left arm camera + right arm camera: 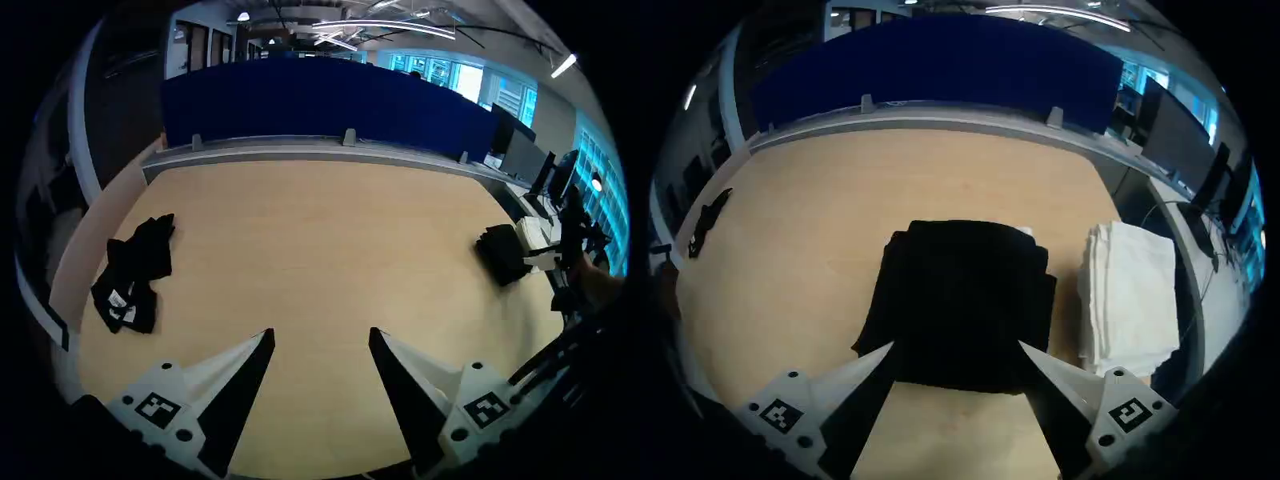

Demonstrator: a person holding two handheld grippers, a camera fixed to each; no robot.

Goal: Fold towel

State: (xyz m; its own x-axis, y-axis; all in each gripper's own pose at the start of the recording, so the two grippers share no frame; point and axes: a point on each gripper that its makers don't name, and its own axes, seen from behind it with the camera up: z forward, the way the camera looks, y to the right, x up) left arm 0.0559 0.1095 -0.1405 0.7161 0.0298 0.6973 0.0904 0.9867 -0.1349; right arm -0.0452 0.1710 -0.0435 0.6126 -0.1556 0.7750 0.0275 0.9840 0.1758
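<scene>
We start at the left gripper [321, 333]. Its jaws stand wide apart with nothing between them, only bare bench [320, 232] ahead. The right gripper [957, 345] has its jaws spread just as wide and grips nothing. Its two tips sit at the near edge of the folded black towel [964, 296], one toward each near corner, and we cannot tell whether they touch the cloth.

That folded towel lies square on, straight ahead of the right jaws. A white stack [1128, 296] of folded cloth sits just beside it on its right.

Farther out is the piece we judge to be next, a crumpled black towel [134, 276]. It lies unfolded near the bench's left edge, ahead and well to the left of the left jaws. Its long axis runs roughly away from us, leaning a little to the right at the far end. In the right gripper view the same heap is a small dark streak far off to the left.

So the left gripper is clearly nearer, and we would expect it to lead the reach. A blue partition [320, 104] closes off the bench's far side.
</scene>
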